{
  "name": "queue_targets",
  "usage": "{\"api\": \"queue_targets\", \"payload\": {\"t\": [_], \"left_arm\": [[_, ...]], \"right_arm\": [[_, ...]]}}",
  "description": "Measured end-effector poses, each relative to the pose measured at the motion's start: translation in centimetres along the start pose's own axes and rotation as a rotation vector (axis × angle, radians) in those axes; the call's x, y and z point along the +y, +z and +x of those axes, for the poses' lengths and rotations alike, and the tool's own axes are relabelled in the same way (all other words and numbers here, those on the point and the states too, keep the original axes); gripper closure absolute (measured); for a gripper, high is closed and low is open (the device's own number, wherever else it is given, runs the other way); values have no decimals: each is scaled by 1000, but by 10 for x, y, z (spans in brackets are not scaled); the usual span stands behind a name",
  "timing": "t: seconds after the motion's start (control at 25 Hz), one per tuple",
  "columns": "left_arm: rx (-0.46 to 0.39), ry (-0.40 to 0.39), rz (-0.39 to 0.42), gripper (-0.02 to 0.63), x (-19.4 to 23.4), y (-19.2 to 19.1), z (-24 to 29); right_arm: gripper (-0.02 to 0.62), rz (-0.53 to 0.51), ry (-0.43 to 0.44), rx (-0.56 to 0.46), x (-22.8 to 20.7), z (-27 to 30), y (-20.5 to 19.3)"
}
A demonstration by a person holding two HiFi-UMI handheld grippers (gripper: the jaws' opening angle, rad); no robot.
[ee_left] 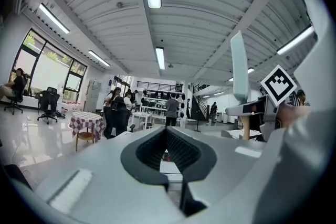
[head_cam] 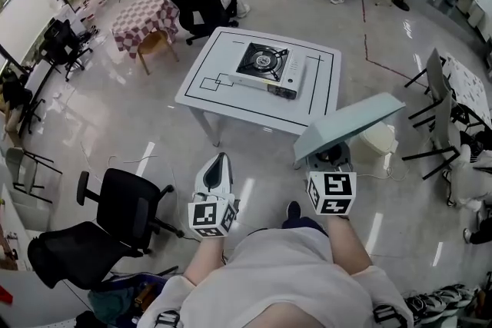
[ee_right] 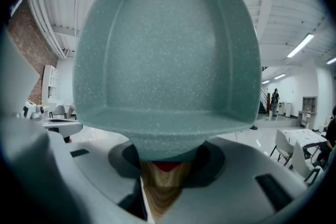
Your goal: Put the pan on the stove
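A square teal pan [head_cam: 350, 125] hangs tilted in the air, well short of the white table [head_cam: 206, 77]. My right gripper [head_cam: 330, 159] is shut on its wooden handle [ee_right: 160, 189]. In the right gripper view the pan [ee_right: 165, 60] fills most of the frame, with its hollow side facing the camera. The portable gas stove [head_cam: 267, 69] sits on the table with its burner bare. My left gripper [head_cam: 218, 164] is held at the left, jaws together and holding nothing. In its own view the left gripper [ee_left: 168, 150] points across the room, and the pan's edge [ee_left: 240, 68] stands to its right.
A black office chair [head_cam: 115, 223] stands close at my left. A checkered small table [head_cam: 146, 15] and another black chair [head_cam: 201, 0] are beyond the white table. Folding chairs [head_cam: 434, 100] and a white bin [head_cam: 382, 144] are at the right. People stand at the back.
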State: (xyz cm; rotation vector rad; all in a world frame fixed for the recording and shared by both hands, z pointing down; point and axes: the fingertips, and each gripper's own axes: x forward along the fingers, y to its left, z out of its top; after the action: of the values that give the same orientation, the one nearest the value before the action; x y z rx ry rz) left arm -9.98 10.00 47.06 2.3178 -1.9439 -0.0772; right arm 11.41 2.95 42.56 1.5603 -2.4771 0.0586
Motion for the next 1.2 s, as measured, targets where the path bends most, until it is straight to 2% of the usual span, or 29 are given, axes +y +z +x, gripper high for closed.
{"api": "queue_targets", "payload": {"t": [0.32,0.8,1.2], "left_arm": [[26,26,2,595,26,-8,50],[17,89,48,595,61,1,206],[58,53,57,595,103,0,281]], "right_arm": [[437,3,35,15,-7,66,-4],[437,-37,137,11,-49,220,-5],[439,-68,131,48,-44,309,-15]]}}
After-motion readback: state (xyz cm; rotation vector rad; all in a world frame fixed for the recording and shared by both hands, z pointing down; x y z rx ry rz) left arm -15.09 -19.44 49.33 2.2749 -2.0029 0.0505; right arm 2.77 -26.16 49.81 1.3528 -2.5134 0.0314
